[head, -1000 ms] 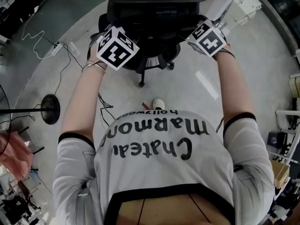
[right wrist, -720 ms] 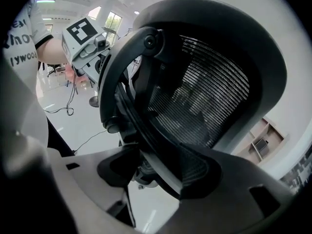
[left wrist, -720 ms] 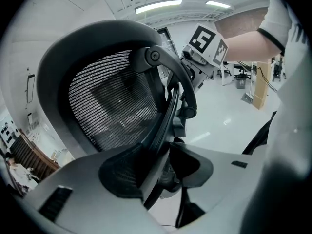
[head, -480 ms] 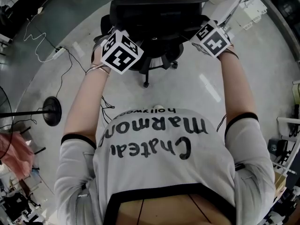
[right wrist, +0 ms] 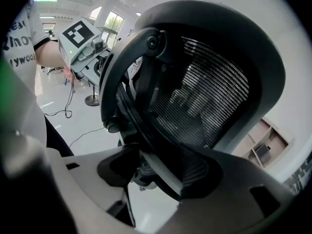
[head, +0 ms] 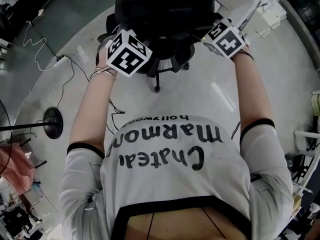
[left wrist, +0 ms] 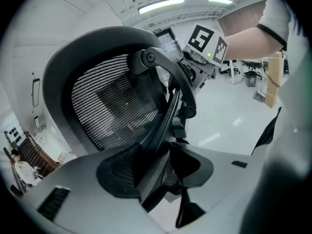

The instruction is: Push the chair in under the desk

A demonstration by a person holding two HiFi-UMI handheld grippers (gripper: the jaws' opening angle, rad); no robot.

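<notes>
While both tools hold the chair [head: 165, 14] by its back, the push is steered from high up and the wheels only follow.

Left tool [left wrist: 166, 173]: clenched on the backrest rim [left wrist: 168, 108], which runs between its jaws. Right tool [right wrist: 146, 172]: clenched likewise on the opposite rim. The chair stands on the floor [head: 210, 91] straight ahead of the person, at the end of outstretched arms. The bench is not made out for certain at the top of the head view, so the remaining gap is unknown.

Risks, as judged:
- Uneven push from the two sides: the seat swivels on its column, goes in crooked and knocks a bench leg or edge.
- The rim is narrow and curved. If the back reclines under load, it may slide out of the jaws.
- A cable [head: 65, 76] lies on the floor to the left, apart from the nearest castor [head: 157, 89]. Drift that way puts a wheel on it.
- A wheel that jams while the top is shoved tips the chair forward.
</notes>
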